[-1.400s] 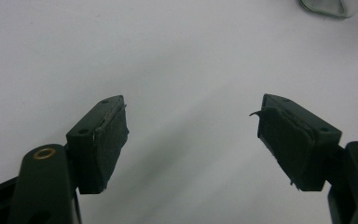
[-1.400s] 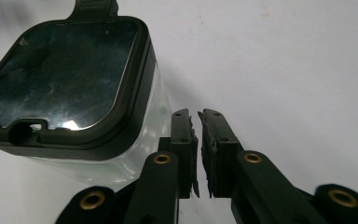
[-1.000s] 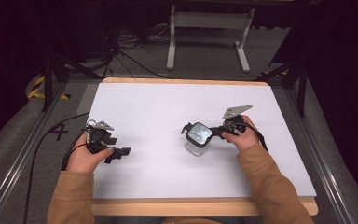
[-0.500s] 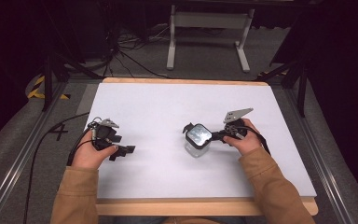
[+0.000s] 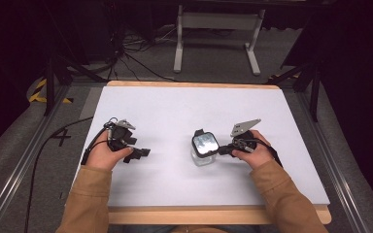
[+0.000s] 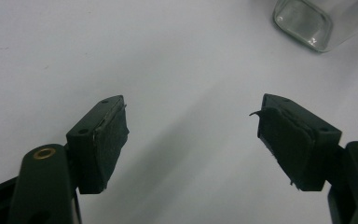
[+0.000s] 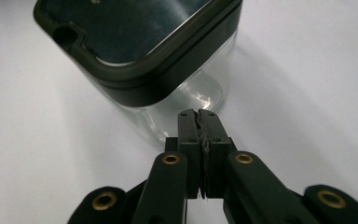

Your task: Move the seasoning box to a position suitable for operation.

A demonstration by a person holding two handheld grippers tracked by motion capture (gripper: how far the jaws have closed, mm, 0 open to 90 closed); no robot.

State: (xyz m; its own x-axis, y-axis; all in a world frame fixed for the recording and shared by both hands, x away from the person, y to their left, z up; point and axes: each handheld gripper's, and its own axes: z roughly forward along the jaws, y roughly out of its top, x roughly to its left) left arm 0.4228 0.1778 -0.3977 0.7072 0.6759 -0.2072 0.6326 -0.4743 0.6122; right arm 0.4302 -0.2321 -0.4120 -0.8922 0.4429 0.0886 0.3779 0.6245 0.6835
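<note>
Jar point(image 7: 182, 100) clear glossy glass, lid point(image 7: 135, 42) matt black plastic; table point(image 5: 175, 111) matt white, wood edge.

Tan sleeves point(image 5: 90, 199), black brass-riveted jaws

Clear square glass jar point(image 5: 204, 151) with black-rimmed lid point(image 7: 135, 42), closed; upright on white worktop point(image 5: 175, 111), front centre; touching tip of right hand-held gripper point(image 7: 198, 116).

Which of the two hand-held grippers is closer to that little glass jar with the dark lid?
Right. The right gripper is shut, its tips at the jar. The left gripper is open, well off to the jar's left.
</note>
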